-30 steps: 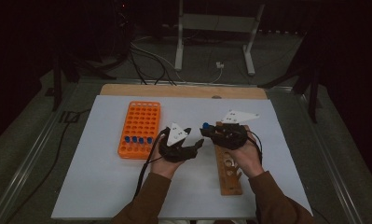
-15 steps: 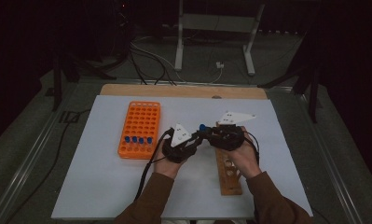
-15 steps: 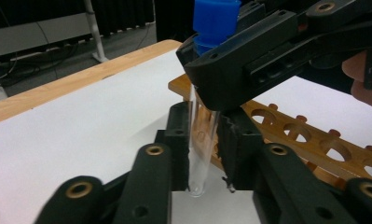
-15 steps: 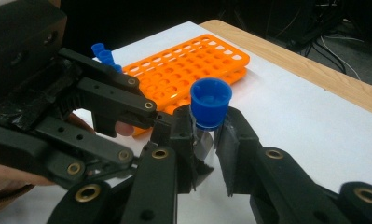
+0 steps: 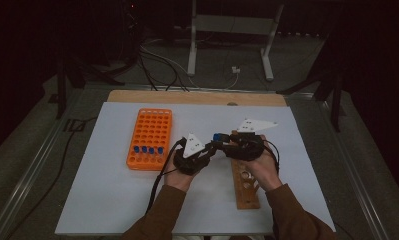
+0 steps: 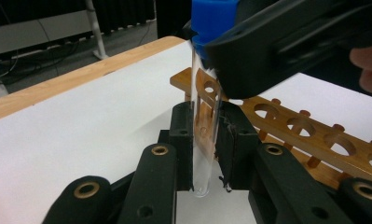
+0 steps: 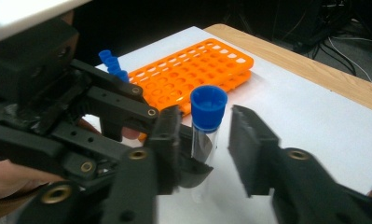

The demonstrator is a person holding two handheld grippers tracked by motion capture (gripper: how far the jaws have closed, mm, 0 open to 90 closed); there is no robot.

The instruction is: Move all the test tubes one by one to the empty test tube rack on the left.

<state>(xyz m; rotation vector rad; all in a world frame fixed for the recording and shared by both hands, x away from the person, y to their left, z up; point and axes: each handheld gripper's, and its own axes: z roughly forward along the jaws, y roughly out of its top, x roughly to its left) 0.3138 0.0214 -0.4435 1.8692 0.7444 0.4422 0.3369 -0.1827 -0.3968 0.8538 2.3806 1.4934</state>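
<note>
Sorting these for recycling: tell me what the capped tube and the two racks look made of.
Test tube: clear glass or hard plastic, see-through and glossy; which one is unclear. Its cap: blue moulded plastic, ribbed and matte. Orange rack: smooth bright plastic with a moulded hole grid. Brown rack: wood, judging by its grain-like tone and drilled holes.

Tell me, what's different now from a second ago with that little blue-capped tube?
The tube has changed hands. The left gripper has closed on its glass body, and the right gripper has just been opening, its jaws now apart beside the blue cap. Both hands stayed put, and so did the orange rack and the wooden rack.
</note>
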